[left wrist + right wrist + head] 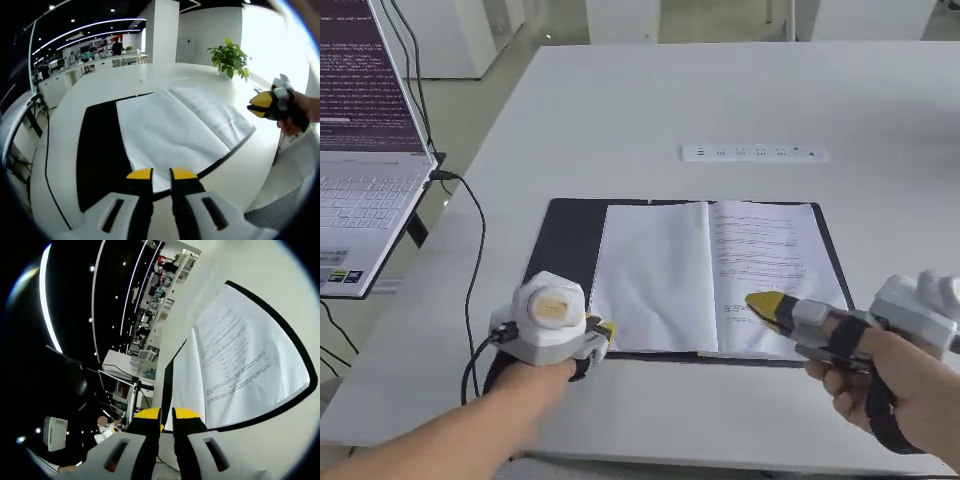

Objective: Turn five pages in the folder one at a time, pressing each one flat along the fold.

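Head view: The folder (570, 245) lies open and flat on the white worktop (620, 110). Its long axis runs left to right and its fold runs near to far. The left page (655, 275) is blank and the right page (770, 260) is printed, with the text upright towards me. My left gripper (603, 330) sits at the folder's near edge, by the near-left corner of the left page. My right gripper (765, 305) points left over the near part of the right page; whether it touches the paper I cannot tell. A power strip (755, 153) lies beyond the folder and a laptop (360, 150) stands at the far left.

Left gripper view: The jaws of the left gripper (161, 175) are drawn close with a slit between them and grip nothing. The folder (100, 150) spreads just ahead of the jaws, and the near page edge lies at their tips. The right gripper (262, 103) hovers off the folder's right end.

Right gripper view: The jaws of the right gripper (166, 415) are all but closed and empty. The folder's printed page (245, 355) lies ahead and to the right of them.
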Demonstrator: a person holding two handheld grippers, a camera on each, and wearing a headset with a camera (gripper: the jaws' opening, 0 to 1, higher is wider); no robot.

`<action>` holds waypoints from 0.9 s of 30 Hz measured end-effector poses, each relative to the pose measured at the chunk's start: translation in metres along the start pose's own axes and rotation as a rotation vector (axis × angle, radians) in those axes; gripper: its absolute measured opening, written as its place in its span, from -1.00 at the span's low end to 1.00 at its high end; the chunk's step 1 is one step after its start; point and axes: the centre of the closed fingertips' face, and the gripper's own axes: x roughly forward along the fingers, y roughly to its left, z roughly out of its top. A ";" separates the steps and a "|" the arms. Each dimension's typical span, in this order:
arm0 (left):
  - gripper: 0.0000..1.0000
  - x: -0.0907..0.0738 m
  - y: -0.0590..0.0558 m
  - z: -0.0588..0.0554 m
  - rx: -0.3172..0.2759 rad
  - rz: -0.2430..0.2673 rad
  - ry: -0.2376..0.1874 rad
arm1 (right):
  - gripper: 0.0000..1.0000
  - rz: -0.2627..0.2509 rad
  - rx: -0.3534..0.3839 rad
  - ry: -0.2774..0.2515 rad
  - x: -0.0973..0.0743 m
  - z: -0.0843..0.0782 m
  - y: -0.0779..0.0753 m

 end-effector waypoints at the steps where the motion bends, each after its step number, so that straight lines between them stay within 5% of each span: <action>1: -0.77 -0.004 0.001 0.002 0.000 0.005 -0.005 | -0.73 0.006 0.002 -0.006 -0.002 0.002 0.002; 3: -0.76 -0.019 0.001 0.011 -0.011 0.011 -0.029 | -0.68 0.016 0.004 -0.029 -0.014 0.009 0.010; 7: -0.67 -0.039 0.003 0.020 -0.045 0.025 -0.052 | -0.62 -0.064 -0.159 -0.119 -0.041 0.027 0.017; 10: -0.58 -0.055 0.000 0.027 -0.051 0.018 -0.078 | -0.44 -0.167 -0.281 -0.177 -0.064 0.038 0.011; 18: -0.34 -0.083 -0.008 0.040 -0.062 -0.011 -0.132 | -0.43 -0.292 -0.451 -0.251 -0.108 0.058 0.006; 21: -0.17 -0.090 -0.012 0.046 -0.058 -0.016 -0.147 | -0.37 -0.322 -0.493 -0.262 -0.119 0.060 0.006; 27: 0.00 -0.099 -0.014 0.052 -0.071 -0.020 -0.155 | -0.22 -0.391 -0.640 -0.181 -0.126 0.046 -0.006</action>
